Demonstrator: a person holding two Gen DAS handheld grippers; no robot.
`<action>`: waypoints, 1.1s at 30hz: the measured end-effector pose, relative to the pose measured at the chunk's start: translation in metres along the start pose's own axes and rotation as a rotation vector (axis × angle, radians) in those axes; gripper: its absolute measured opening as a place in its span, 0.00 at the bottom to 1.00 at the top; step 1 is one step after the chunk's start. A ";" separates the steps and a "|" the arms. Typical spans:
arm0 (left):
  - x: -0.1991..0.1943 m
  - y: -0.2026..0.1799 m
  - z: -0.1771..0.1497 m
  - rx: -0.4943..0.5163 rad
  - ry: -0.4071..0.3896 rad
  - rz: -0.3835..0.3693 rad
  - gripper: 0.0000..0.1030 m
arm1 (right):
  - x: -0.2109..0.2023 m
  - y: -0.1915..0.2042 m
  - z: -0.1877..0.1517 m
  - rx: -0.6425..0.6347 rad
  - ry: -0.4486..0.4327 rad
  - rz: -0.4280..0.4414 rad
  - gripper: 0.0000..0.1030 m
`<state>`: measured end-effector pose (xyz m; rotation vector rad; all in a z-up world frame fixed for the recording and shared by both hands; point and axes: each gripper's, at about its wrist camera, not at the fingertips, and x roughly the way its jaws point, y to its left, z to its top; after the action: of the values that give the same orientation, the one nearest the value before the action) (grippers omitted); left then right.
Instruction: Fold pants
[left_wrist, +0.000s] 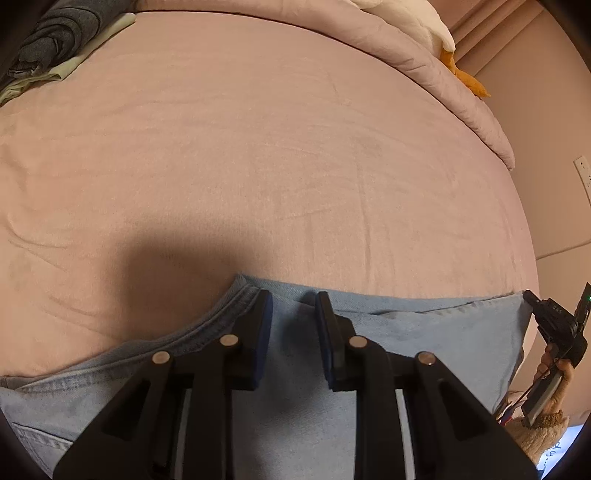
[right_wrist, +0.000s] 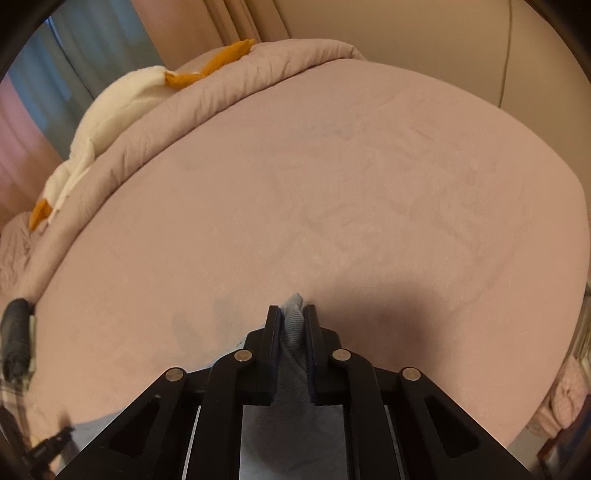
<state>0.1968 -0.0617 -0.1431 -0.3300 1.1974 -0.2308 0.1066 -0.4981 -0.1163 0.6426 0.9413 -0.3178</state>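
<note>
Two grippers worked the light-blue jeans (left_wrist: 424, 332) lying crosswise along the pink bed's (left_wrist: 258, 166) near edge: the left gripper (left_wrist: 293, 314) hovered unclenched directly above them, the right gripper (right_wrist: 293, 325) pinched a bunched corner.

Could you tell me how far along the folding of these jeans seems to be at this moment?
Early to midway. Done: the jeans lie flat on the pink bed, a layered edge suggesting one fold. In hand: the right gripper is shut on denim; the left gripper hangs open over the waistband. Left: the remaining folds into a compact stack.
</note>
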 end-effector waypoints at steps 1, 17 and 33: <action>0.000 0.000 -0.001 0.001 -0.002 0.005 0.17 | 0.004 -0.001 0.000 -0.001 0.010 -0.009 0.08; -0.070 -0.008 -0.046 0.043 -0.058 -0.028 0.64 | -0.056 -0.041 -0.029 0.018 -0.026 0.000 0.61; -0.064 0.008 -0.122 -0.028 0.090 -0.008 0.63 | -0.063 -0.068 -0.064 0.120 -0.034 0.033 0.10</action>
<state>0.0596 -0.0478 -0.1299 -0.3524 1.2893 -0.2382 -0.0055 -0.5111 -0.1168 0.7599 0.8829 -0.3574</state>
